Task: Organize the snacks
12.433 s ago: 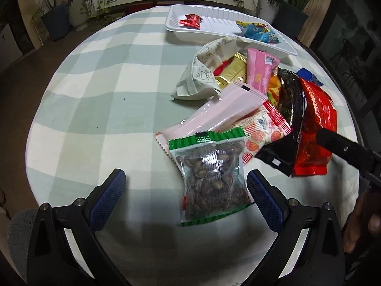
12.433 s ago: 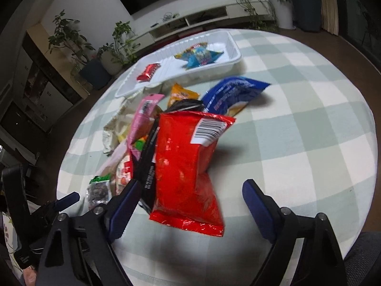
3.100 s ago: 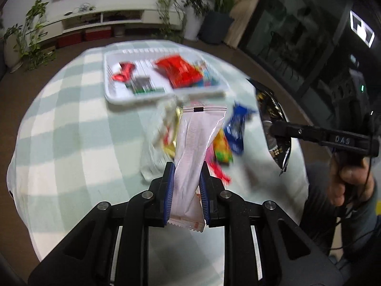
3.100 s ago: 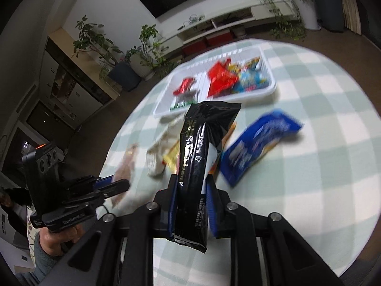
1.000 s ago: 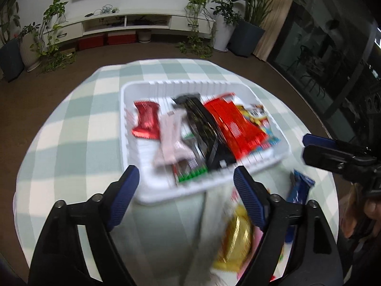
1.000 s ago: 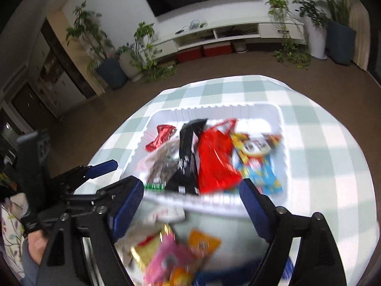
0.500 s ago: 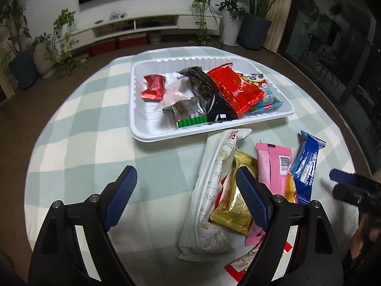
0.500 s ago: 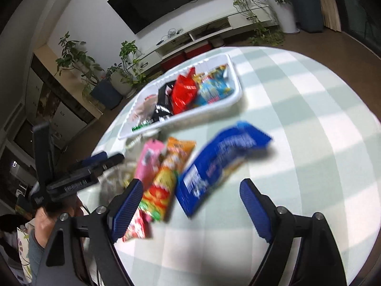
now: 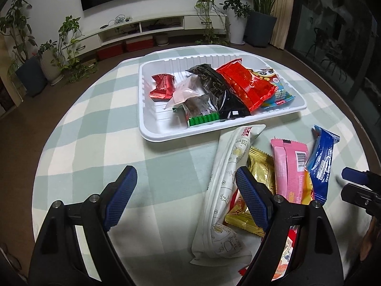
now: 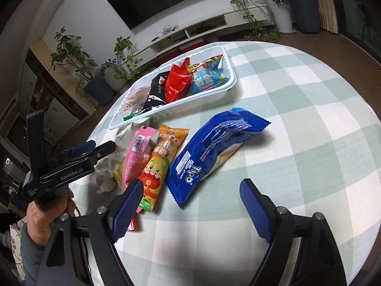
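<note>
A white tray (image 9: 164, 135) at the table's far side holds several snack bags, among them a red bag (image 9: 243, 85) and a black one (image 9: 221, 93). On the cloth in front of it lie a long white packet (image 9: 226, 186), a gold packet (image 9: 259, 171), a pink packet (image 9: 289, 166) and a blue packet (image 10: 212, 150). My left gripper (image 9: 184, 196) hangs open and empty just left of the white packet. Held open and empty too, my right gripper (image 10: 191, 207) hovers over the near end of the blue packet, with an orange packet (image 10: 159, 164) beside its left finger.
The round table wears a green-and-white checked cloth (image 9: 95, 124). Beyond its far edge stand potted plants (image 9: 57, 54) and a low white TV bench (image 9: 152, 27). A hand (image 10: 47, 212) holds the left gripper at the near left edge in the right wrist view.
Both grippers have drawn back from the tray and sunk toward the loose packets on the cloth. The right one swung right, over the blue packet. Their jaws stayed wide.
</note>
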Tool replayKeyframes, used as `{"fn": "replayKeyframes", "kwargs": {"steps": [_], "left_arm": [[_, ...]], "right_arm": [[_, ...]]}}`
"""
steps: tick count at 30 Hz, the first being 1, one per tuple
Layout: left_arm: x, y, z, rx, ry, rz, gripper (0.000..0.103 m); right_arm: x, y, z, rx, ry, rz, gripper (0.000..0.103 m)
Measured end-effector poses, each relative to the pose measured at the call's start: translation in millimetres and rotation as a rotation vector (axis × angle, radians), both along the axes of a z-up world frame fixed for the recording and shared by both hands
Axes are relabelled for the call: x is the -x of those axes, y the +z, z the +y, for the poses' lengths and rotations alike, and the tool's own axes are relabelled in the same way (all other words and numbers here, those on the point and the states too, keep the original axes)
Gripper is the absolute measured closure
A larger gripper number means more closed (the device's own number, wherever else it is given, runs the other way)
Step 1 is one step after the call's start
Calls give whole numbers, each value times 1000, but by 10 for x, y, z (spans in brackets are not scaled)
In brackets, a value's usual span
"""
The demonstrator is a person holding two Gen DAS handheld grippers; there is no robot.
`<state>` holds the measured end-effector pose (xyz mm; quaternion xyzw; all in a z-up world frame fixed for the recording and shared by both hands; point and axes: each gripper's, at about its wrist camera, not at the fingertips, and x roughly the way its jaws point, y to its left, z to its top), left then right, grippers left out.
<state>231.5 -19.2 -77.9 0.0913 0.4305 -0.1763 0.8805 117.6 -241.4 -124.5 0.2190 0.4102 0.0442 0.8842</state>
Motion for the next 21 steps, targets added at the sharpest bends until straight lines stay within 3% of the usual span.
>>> {"fn": "replayKeyframes", "kwargs": {"steps": [17,21], "left_arm": [[-32,-133,-77,-43,-11,13,20],[-49,-147,-71,-31,-15,22,33]], "right_arm": [[-84,-59,-51,16,-46,34,18],[-99,-85,-119,3,-74,48,18]]}}
